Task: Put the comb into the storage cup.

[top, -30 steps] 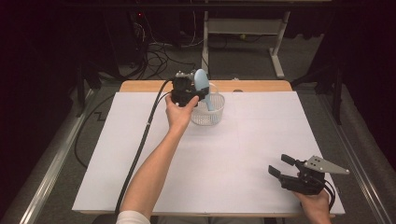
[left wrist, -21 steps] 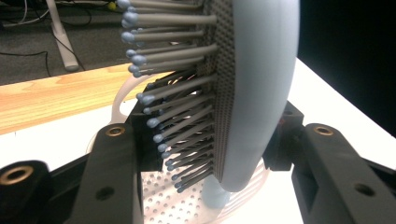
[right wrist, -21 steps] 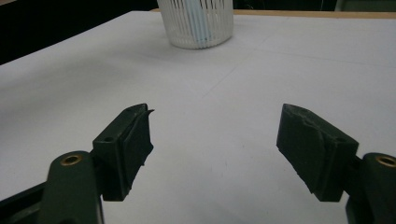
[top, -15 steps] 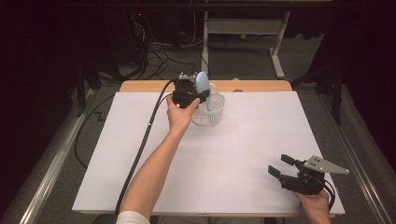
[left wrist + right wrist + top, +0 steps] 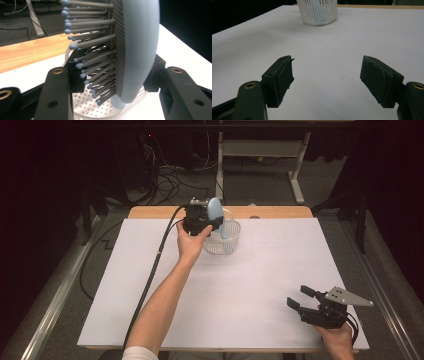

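Blue hairbrush (image 5: pixel 140 47) sits between the left gripper's (image 5: pixel 202 217) jaws at the far side of the table (image 5: pixel 150 285), handle end down in the white basket (image 5: pixel 222 237). Those jaws have just been easing open; the bristle side looks clear of its pad, and I think the back pad's barely touching, hard to say, so I'd call it let go. Right gripper (image 5: pixel 327 82) rests at the near right corner, jaws wide apart with nothing between them, well apart from the basket (image 5: pixel 318 11).
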